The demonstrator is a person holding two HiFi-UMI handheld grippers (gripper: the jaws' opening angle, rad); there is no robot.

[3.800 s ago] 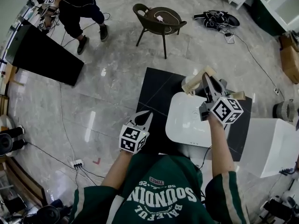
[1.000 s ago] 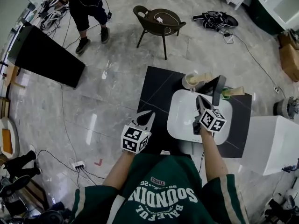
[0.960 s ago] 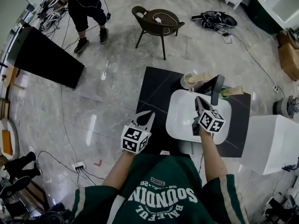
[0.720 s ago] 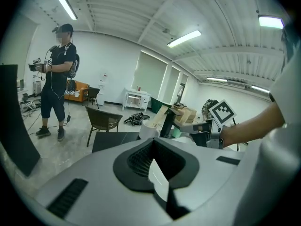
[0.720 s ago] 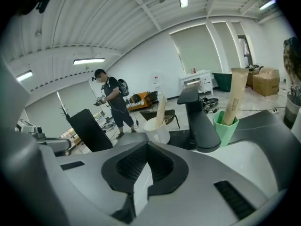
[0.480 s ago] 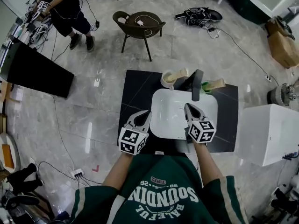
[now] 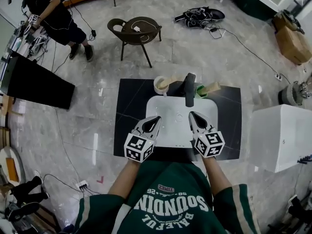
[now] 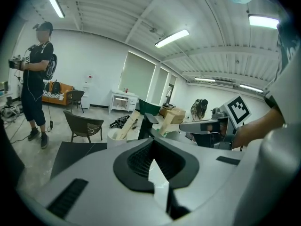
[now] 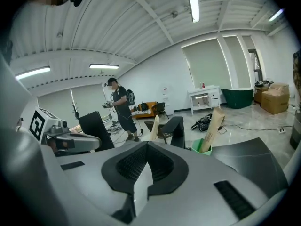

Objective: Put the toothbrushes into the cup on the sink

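A white sink (image 7: 168,108) sits in a black countertop (image 7: 129,111), with a black faucet (image 7: 189,87) at its back. Left of the faucet, a white cup (image 7: 160,86) holds a beige toothbrush (image 8: 129,122). On the faucet's right is a green cup (image 7: 200,90) with another beige toothbrush (image 7: 212,87) leaning out of it. My left gripper (image 7: 154,119) hovers at the sink's front left edge, shut and empty. My right gripper (image 7: 191,115) is over the front right of the basin, also shut and empty. The right gripper view shows the green cup (image 9: 202,147) and its toothbrush (image 9: 215,123).
A dark chair (image 7: 136,27) stands on the marble floor beyond the sink. A person (image 7: 48,16) stands at the far left by a black panel (image 7: 34,79). A white cabinet (image 7: 280,135) is to the right. A bag (image 7: 200,16), cables and cardboard boxes (image 7: 291,30) lie further back.
My right gripper has drawn back from the faucet and cups to the sink's front edge, level with the left gripper. The head view has shifted so the sink sits centred.
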